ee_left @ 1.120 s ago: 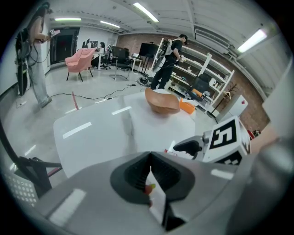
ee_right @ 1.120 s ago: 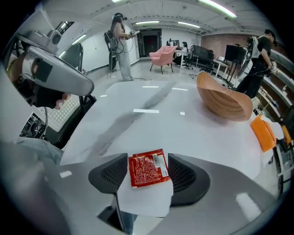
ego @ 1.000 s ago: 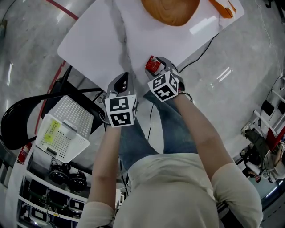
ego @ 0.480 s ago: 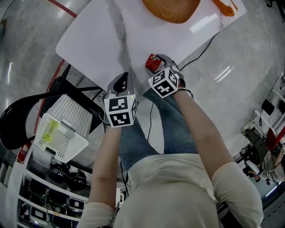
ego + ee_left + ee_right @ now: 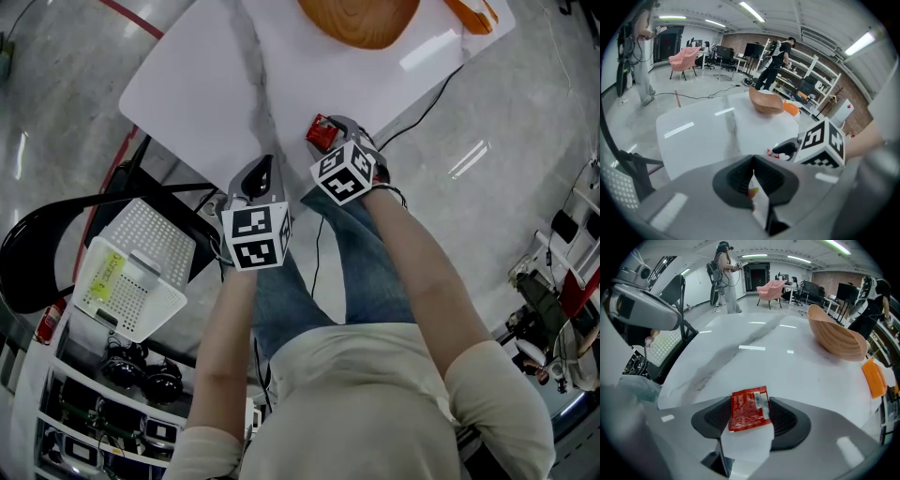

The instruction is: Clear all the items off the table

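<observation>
My right gripper (image 5: pixel 749 400) has just been closing its jaws, and they now grasp a red packet (image 5: pixel 749 409) by its two side edges, above the near edge of the white table (image 5: pixel 754 362). My left gripper (image 5: pixel 753 159) has its jaws clenched tip to tip. A green-and-red scrap shows in the slit, but I can't tell what it is. A wooden bowl (image 5: pixel 836 338) sits farther back on the table.

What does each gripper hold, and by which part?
Right gripper, jaws just closing: red packet, by its two side edges. Left gripper: thin pale packet, seen edge-on; part unclear.
</observation>
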Demonstrator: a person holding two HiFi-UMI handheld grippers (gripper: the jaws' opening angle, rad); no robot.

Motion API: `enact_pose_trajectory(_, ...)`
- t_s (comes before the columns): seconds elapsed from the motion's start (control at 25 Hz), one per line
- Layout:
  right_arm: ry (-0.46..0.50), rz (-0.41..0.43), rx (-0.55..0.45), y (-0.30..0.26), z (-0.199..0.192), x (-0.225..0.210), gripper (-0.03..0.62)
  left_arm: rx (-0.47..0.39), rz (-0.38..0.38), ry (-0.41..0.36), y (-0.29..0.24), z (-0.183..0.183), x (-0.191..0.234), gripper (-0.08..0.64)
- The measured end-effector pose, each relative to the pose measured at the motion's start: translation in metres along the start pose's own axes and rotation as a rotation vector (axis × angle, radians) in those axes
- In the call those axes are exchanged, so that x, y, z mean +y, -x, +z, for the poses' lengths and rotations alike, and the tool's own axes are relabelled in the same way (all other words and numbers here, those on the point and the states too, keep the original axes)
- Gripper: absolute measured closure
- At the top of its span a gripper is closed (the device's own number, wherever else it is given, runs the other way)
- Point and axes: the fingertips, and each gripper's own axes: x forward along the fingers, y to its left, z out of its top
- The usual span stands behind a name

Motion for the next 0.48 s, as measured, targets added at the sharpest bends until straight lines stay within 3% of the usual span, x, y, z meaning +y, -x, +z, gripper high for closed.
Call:
enact_pose_trajectory(0.04, 0.008, -0.007, 0.002, 0.001, 0.0, 0.0, 0.38, -0.002, 0.001, 0.0, 0.001, 0.0, 0.0, 0.551)
enact_pose_trajectory(0.12, 0.024, -0.047, 0.013, 0.002, -0.003, -0.004, 0.558, -0.006, 0.004, 0.003, 0.002, 0.0, 0.002, 0.551)
enact_pose_trajectory(0.24, 0.025, -0.073, 0.027, 0.001, -0.005, -0.007, 0.56, -0.012, 0.01, 0.008, 0.005, 0.0, 0.004, 0.551)
enact_pose_trajectory(0.48, 0.019, -0.039, 0.065, 0.002, -0.006, 0.0, 0.56, -0.021, 0.018, 0.014, 0.014, -0.002, 0.009, 0.551)
